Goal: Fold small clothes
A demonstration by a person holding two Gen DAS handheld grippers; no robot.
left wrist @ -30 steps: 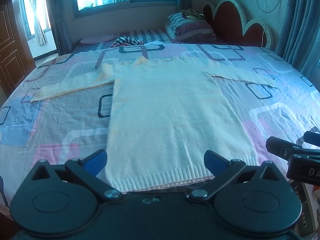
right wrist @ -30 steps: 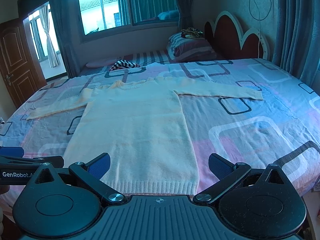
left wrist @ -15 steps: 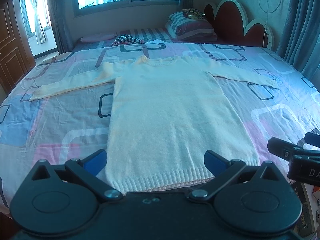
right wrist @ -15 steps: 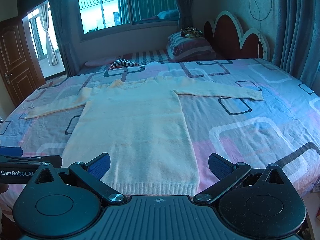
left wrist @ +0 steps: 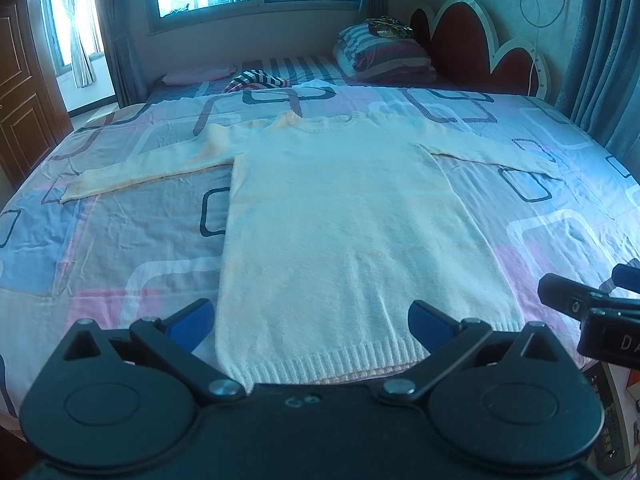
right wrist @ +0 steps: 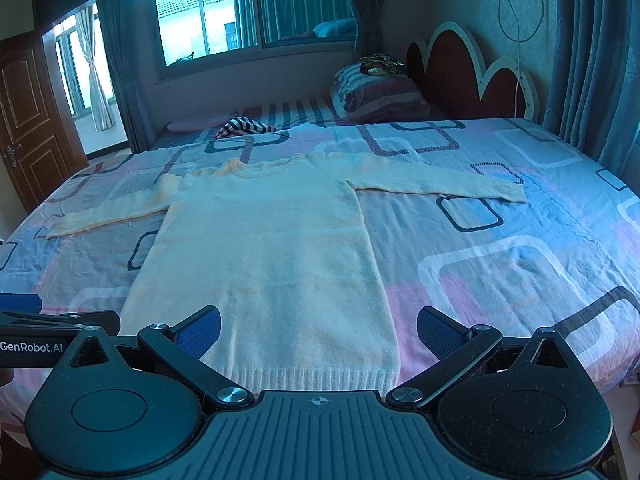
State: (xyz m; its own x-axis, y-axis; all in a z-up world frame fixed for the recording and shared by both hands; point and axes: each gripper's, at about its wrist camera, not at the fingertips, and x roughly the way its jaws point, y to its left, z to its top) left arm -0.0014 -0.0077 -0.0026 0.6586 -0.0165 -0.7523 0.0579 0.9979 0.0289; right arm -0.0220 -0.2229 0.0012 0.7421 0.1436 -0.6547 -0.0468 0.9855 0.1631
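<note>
right view: door point(right wrist: 24, 120) with handle, left view cuts it off | sweater point(left wrist: 348, 216) flat on bed point(left wrist: 120, 240), sleeves out, maybe cream | left tool point(left wrist: 312, 320) wide open, empty | right tool point(right wrist: 319, 328) wide open, empty

Daylit window point(right wrist: 256, 12) behind a patterned bed point(right wrist: 520, 248) (scalloped headboard point(right wrist: 468, 76)), wooden door point(right wrist: 28, 120) left.

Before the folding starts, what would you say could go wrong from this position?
The sweater lies flat on a loose, wrinkled bedsheet, so a low pinch may catch the sheet too. Both the left gripper and the right gripper are open near the hem, close enough together to collide. The spread sleeves could drag and bunch.
</note>
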